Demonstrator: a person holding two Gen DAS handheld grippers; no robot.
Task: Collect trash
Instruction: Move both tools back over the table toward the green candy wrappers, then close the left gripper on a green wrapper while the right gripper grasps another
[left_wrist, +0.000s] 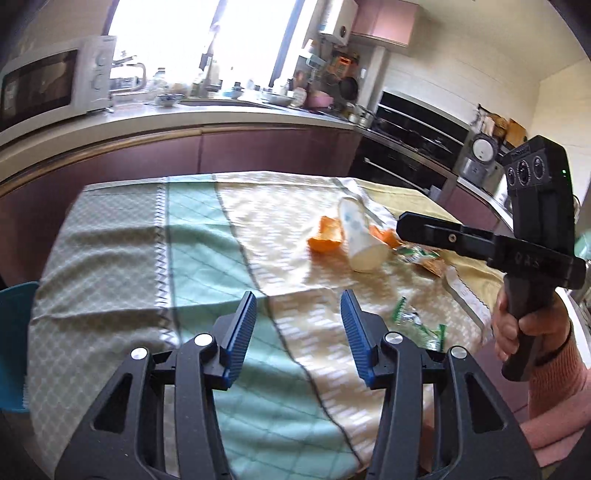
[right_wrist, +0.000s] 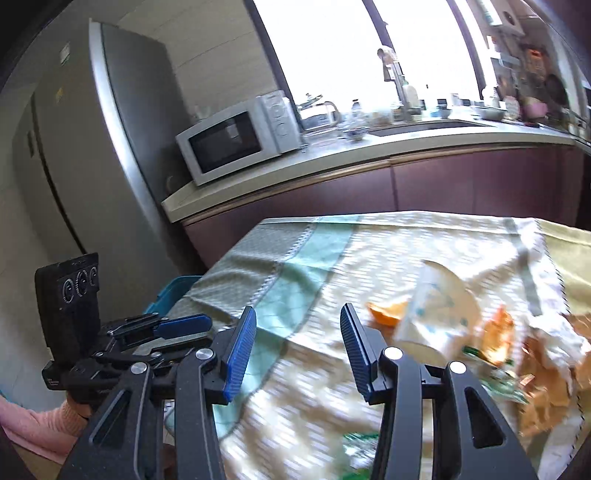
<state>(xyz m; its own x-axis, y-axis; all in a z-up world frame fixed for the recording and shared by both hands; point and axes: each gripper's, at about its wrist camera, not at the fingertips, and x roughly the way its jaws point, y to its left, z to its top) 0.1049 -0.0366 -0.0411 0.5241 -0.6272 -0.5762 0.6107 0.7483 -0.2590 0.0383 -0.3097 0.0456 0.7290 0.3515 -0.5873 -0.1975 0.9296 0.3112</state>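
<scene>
Trash lies on the clothed table: a tipped white paper cup, orange peel beside it, an orange-green snack wrapper and small green wrappers near the front edge. My left gripper is open and empty above the cloth, short of the trash. My right gripper is open and empty, with the cup and peel just right of its fingers; its body shows at the right of the left wrist view.
A blue bin stands at the table's left side, also seen in the right wrist view. A kitchen counter with a microwave runs behind the table. A fridge stands at the left.
</scene>
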